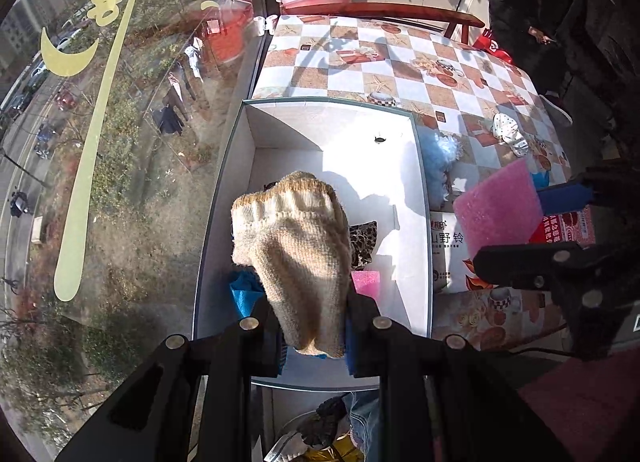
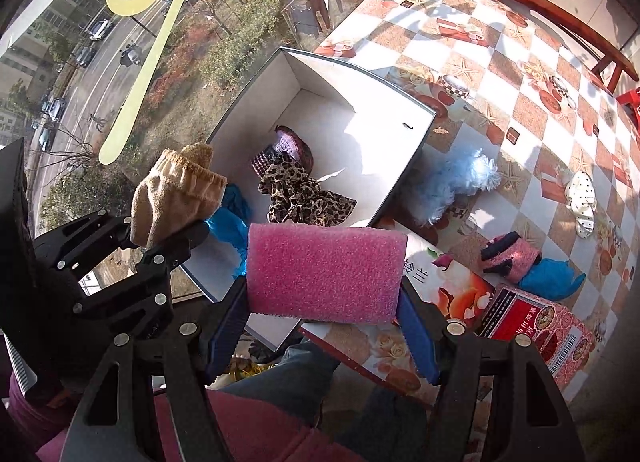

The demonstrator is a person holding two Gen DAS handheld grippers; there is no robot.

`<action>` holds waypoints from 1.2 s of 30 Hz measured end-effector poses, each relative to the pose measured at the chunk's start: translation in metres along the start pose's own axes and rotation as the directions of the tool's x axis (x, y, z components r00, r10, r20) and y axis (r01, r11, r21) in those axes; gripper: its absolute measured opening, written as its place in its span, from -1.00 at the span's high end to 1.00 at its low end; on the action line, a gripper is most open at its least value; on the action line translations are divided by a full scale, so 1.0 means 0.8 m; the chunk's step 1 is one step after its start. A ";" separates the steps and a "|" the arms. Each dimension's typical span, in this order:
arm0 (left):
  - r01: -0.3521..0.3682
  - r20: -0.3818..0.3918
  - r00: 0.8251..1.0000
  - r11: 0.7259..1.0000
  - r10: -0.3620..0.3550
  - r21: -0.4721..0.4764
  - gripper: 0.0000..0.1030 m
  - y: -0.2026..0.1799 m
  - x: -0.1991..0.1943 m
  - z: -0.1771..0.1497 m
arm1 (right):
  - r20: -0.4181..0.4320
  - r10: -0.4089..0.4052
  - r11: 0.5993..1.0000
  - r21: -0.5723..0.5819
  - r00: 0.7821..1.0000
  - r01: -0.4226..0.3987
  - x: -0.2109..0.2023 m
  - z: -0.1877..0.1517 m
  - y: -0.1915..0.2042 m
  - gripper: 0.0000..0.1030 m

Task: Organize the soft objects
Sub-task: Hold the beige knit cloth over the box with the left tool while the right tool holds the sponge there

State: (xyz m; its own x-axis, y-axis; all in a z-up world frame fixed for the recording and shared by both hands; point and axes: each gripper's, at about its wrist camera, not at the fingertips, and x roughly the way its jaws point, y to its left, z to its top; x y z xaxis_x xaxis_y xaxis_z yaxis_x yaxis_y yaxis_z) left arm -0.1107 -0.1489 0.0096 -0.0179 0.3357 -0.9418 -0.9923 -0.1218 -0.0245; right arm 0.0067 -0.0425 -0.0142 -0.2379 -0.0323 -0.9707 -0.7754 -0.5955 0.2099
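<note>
Left wrist view: left gripper [image 1: 314,336] clamped on a beige glove [image 1: 294,250] above the white box [image 1: 424,221]; right gripper [image 2: 322,326] clamped on a pink sponge [image 2: 324,272].

Both items hang over the near end of the box, sponge just right of the glove. Inside lie a leopard cloth [image 2: 300,193], a blue cloth [image 2: 228,225], a purple knit piece [image 2: 288,145] and, in the left view, a second pink sponge [image 1: 366,282]. On the checked table [image 2: 500,73] to the right sit a blue fluffy item [image 2: 456,185], a spotted white cloth [image 2: 582,201], a pink-black glove [image 2: 510,258] and another blue cloth [image 2: 550,278].
</note>
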 end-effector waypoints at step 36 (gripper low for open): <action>0.003 -0.012 1.000 1.000 -0.004 -0.011 0.55 0.010 0.008 0.004 | -0.035 -0.011 1.000 0.001 0.999 0.011 0.011 0.013 -0.004 -0.39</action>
State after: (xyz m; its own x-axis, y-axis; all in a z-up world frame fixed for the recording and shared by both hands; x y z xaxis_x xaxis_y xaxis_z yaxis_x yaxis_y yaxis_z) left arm -0.1194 -0.1444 0.0043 -0.0129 0.3251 -0.9456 -0.9909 -0.1306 -0.0314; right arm 0.0011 -0.0327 -0.0226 -0.2091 -0.0542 -0.9764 -0.7786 -0.5949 0.1997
